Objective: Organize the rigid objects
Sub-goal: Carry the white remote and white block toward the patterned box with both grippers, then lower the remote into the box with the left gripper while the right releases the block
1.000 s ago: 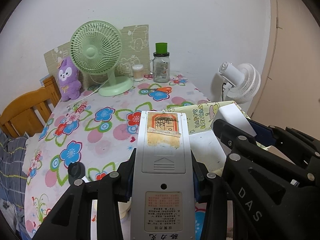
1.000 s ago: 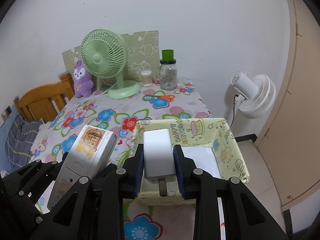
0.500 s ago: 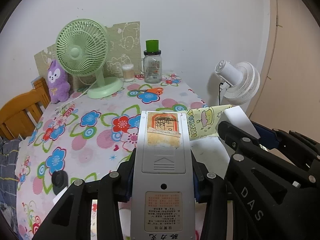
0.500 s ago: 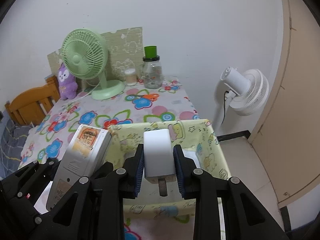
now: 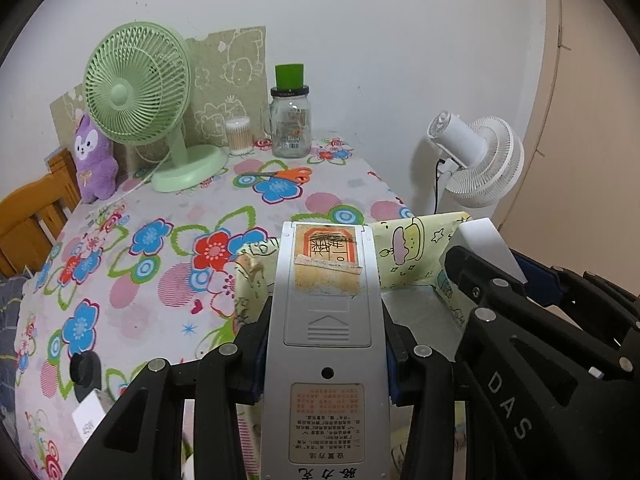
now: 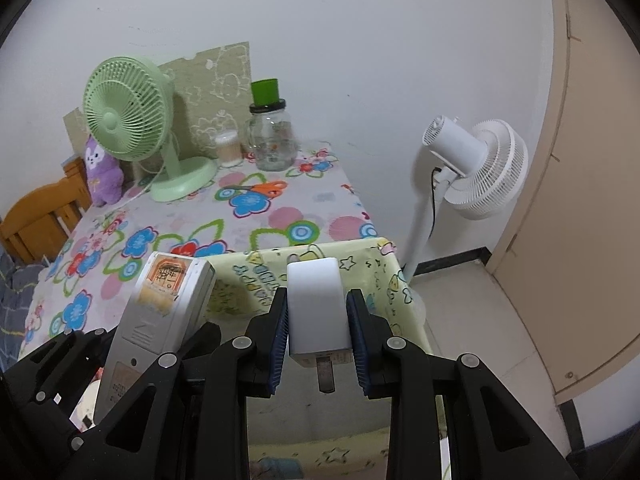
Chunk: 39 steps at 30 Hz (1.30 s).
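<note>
two light, stiff, smooth items are clamped across flat sides: grey plastic remote control (image 5: 326, 340) in the left gripper (image 5: 326, 356), lower centre, white plug adapter (image 6: 318, 308) in the right gripper (image 6: 319, 332).

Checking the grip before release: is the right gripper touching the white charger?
Touching. In the right wrist view, both blue pads of the right gripper press flat against the sides of the white charger, no gap showing.
</note>
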Tool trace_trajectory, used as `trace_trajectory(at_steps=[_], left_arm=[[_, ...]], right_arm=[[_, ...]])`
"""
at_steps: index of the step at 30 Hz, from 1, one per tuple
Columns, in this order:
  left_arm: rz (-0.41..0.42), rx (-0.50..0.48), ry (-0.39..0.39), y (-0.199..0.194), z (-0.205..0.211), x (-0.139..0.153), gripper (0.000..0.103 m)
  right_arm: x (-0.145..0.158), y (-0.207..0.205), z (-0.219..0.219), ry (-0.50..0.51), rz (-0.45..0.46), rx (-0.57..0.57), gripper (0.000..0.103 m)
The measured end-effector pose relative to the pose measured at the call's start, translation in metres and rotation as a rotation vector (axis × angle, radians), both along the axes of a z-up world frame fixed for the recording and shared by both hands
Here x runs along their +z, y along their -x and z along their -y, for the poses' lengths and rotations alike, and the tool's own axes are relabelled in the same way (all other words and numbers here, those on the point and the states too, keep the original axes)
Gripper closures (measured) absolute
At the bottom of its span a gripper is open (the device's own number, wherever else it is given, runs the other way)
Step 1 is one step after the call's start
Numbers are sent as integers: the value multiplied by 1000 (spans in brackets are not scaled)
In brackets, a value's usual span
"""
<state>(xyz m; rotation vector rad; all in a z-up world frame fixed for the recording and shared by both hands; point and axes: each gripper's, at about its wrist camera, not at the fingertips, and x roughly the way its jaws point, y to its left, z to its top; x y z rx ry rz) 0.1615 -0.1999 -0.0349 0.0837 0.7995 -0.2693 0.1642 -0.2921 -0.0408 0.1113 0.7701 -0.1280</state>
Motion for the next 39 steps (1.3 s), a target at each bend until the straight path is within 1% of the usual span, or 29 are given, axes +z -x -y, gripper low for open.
trace_trajectory(at_steps=[6, 9, 13, 19, 27, 30, 31, 32, 34, 36, 37, 39], left_arm=[[-33, 38, -13, -11, 5, -14, 58], [-24, 45, -35, -12, 10, -17, 58], [-63, 47, -43, -16, 14, -20, 58], [-71, 77, -82, -18, 17, -22, 57], [-92, 50, -95, -18, 24, -25, 42], [-97, 38, -84, -18, 25, -24, 37], [-97, 34, -76, -17, 25, -24, 34], [-99, 29, -63, -16, 25, -23, 33], [-100, 24, -47, -15, 24, -21, 30], [-89, 29, -51, -12, 24, -19, 27], [-83, 30, -55, -10, 24, -17, 24], [-72, 27, -58, -7, 23, -15, 22]], right_arm=[[-15, -13, 8, -14, -34, -13, 71], [-22, -19, 12, -19, -47, -18, 71], [-27, -27, 15, -18, -56, -16, 71], [-34, -32, 22, -51, -68, -12, 71], [-33, -31, 23, -56, -65, 6, 70], [-32, -30, 24, -65, -64, 10, 66], [-32, -29, 24, -67, -63, 13, 57], [-30, -28, 23, -79, -62, 23, 52], [-30, -26, 24, -99, -68, 15, 49], [-30, -24, 25, -108, -70, 8, 48], [-29, -22, 25, -113, -73, 8, 46], [-29, -19, 24, -124, -79, 7, 43]])
